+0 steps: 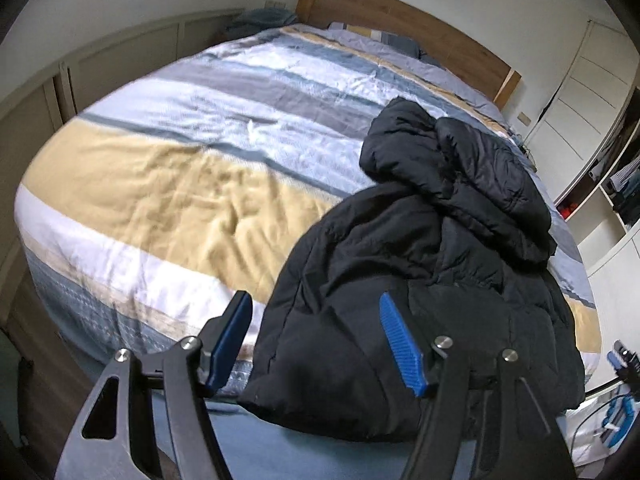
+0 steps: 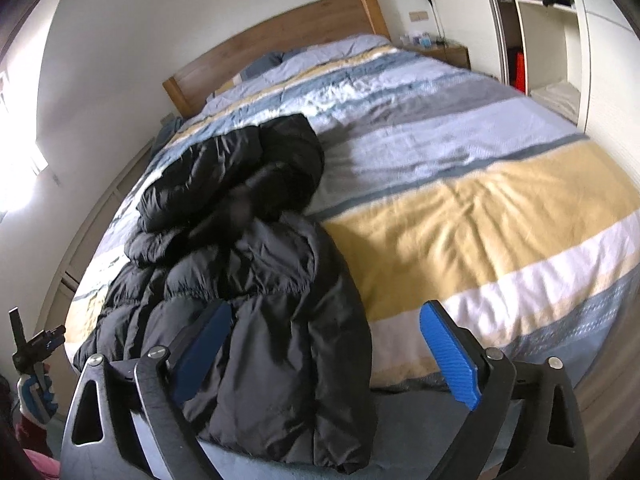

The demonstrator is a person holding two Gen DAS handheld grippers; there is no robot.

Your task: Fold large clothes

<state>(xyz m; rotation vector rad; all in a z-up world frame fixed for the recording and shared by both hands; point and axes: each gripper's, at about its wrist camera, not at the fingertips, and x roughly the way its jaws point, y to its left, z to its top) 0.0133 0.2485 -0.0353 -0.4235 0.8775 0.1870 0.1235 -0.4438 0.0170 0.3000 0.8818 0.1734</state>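
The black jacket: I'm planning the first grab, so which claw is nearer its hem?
Neither clearly. The left claw hovers open over the black jacket's hem; the right claw likewise.

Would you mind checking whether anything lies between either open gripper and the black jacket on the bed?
Nothing visible does. The left gripper and right gripper are both open just short of the black jacket's near hem, with no object between, only striped duvet beside it.
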